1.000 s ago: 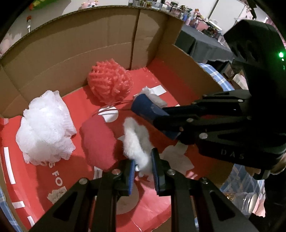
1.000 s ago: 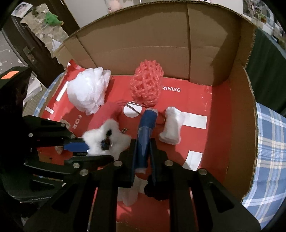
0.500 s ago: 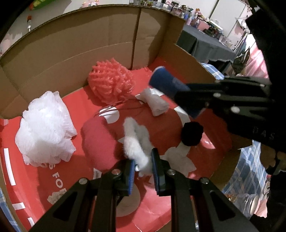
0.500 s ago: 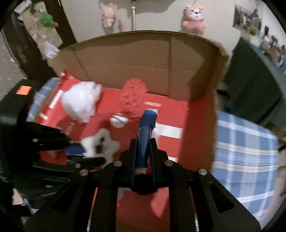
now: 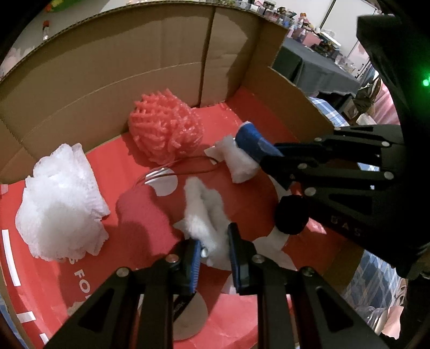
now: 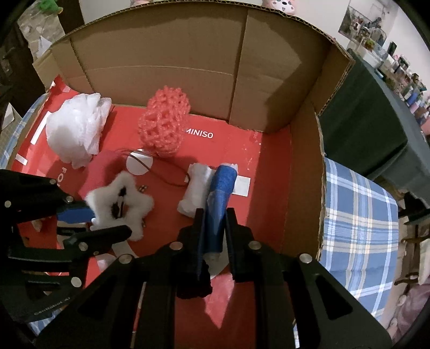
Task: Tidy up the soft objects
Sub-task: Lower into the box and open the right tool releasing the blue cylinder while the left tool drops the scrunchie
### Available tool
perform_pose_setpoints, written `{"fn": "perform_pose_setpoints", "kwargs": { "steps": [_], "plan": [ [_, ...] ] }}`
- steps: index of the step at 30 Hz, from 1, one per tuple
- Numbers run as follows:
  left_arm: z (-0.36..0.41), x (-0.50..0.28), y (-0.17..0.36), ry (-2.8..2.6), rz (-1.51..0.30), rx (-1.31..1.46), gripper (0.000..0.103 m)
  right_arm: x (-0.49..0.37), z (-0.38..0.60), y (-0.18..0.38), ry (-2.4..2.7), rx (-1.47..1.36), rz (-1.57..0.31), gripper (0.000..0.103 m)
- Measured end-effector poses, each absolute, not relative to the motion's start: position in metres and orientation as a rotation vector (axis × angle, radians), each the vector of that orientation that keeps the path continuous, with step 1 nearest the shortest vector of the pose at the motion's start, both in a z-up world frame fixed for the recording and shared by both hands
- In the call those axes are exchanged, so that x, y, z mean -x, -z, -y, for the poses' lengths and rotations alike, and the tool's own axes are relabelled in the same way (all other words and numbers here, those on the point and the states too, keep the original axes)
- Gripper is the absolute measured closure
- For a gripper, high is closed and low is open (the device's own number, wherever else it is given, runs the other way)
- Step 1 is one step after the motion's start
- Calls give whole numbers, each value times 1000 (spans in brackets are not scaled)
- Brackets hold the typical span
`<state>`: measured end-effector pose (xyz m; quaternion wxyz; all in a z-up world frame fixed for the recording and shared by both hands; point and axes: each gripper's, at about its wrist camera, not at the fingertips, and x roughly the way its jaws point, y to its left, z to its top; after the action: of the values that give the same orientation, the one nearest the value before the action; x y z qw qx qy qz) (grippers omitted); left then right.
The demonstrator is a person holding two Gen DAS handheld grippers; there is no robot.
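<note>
Right wrist view: right gripper (image 6: 215, 231) was clamped on the blue roll (image 6: 219, 198), its tip just beside the white wad (image 6: 194, 190) inside the box (image 6: 161, 59), probably to seat it there. Left gripper (image 5: 213, 255) pinched the fluffy star (image 6: 121, 204) nearer the box's front.

blue roll (image 6: 219, 196), coral mesh ball (image 6: 164, 124)

Setting: cluttered hobby or stock room, possibly a small shop. Plush toys (image 6: 279, 3) hang on the far wall. A dark-draped table (image 5: 319, 71) carries crowded small goods; shelving (image 6: 403, 80) likewise packed. Blue plaid cloth (image 6: 357, 214) covers the counter under the cardboard box (image 6: 188, 53).
</note>
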<state>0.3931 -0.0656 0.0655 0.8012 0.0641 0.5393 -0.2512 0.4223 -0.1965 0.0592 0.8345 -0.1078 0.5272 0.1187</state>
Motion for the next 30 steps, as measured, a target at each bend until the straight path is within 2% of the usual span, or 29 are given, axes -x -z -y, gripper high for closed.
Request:
{"fn": "perform_pose_setpoints", "kwargs": {
  "steps": [4, 14, 20, 23, 30],
  "plan": [
    [65, -395, -65, 537, -1155, -134, 83, -423, 187, -56, -238, 270, -1120, 88],
    [63, -393, -63, 534, -1153, -123, 67, -418, 174, -52, -225, 310, -1122, 86],
    [63, -392, -65, 536, -1144, -120, 62, -418, 169, -51, -227, 323, -1122, 86],
    [62, -392, -65, 535, -1145, -112, 55, -419, 170, -50, -225, 337, -1120, 85],
    [62, -387, -66, 537, -1137, -111, 50, -413, 166, -54, -212, 363, -1100, 84]
  ]
}}
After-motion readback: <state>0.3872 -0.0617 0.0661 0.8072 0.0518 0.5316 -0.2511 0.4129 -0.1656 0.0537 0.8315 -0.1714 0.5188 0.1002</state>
